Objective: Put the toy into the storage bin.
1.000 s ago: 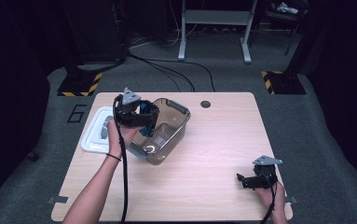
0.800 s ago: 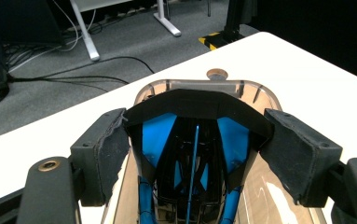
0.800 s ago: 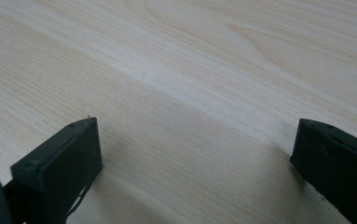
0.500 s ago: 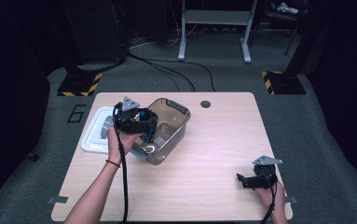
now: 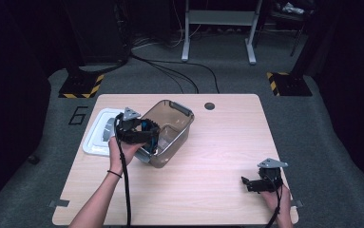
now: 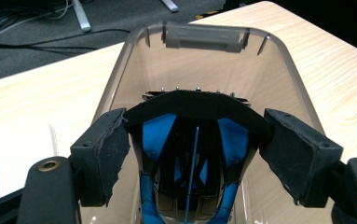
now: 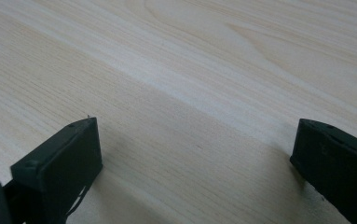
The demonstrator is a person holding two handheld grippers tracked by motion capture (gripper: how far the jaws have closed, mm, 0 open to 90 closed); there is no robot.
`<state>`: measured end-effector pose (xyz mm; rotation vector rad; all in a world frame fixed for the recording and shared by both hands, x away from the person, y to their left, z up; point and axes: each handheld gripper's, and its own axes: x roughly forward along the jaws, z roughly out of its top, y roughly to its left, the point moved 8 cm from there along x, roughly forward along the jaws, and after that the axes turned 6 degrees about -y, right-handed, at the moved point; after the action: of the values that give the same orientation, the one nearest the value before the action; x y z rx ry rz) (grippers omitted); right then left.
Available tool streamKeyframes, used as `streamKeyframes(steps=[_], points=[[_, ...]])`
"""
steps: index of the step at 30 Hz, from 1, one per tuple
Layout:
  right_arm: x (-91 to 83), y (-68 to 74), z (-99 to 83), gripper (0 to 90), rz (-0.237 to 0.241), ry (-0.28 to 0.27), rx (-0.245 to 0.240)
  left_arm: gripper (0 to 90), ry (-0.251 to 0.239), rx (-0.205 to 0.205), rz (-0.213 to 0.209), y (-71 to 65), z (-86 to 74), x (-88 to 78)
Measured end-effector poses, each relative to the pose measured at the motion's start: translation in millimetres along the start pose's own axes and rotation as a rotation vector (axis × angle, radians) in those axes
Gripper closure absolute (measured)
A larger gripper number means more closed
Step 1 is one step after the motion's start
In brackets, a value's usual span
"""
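- Starting at the far left, a large "6" [image 5: 77, 115] is marked on the grey floor beside the table [image 5: 217, 156]; it is the only writing that can be read.
- A white lid [image 5: 96, 137] lies flat on the table's left edge, just beside the bin and partly behind the left hand.
- The left gripper [image 5: 150, 137] is clamped on a black-and-blue item [image 6: 195, 109], its pads pressing the two ends of the black band from either side.
- That item hangs over the near end of the bin, already partly inside it. It looks light, with a flexible black shell and soft blue padding, so it should give a little under pressure. The grip across the band's ends seems sound, since the padding would squash and slip. No brand or label shows on it.
- The clear brown plastic bin [image 5: 177, 121] stands at the table's middle left, with a grey latch [image 6: 204, 37] at its far rim. It looks stiff, thin-walled and light, so it might slide if knocked.
- The right gripper [image 5: 246, 183] rests at the near right corner, well apart from the bin, with jaws spread and nothing between them but bare wood.
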<state>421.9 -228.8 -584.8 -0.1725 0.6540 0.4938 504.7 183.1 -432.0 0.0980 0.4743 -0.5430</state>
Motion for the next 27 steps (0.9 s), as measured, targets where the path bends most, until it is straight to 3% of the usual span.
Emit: streamKeyframes(steps=[19, 27], points=[[-0.1, 0.0, -0.2, 0.7, -0.001, 0.001, -0.002, 24.7, 0.071, 0.003, -0.030, -3.3, -28.3, -3.9], [-0.2, 0.1, -0.2, 0.7, -0.002, 0.002, -0.002, 24.6, 0.083, 0.014, -0.030, -5.4, -31.2, -5.1]])
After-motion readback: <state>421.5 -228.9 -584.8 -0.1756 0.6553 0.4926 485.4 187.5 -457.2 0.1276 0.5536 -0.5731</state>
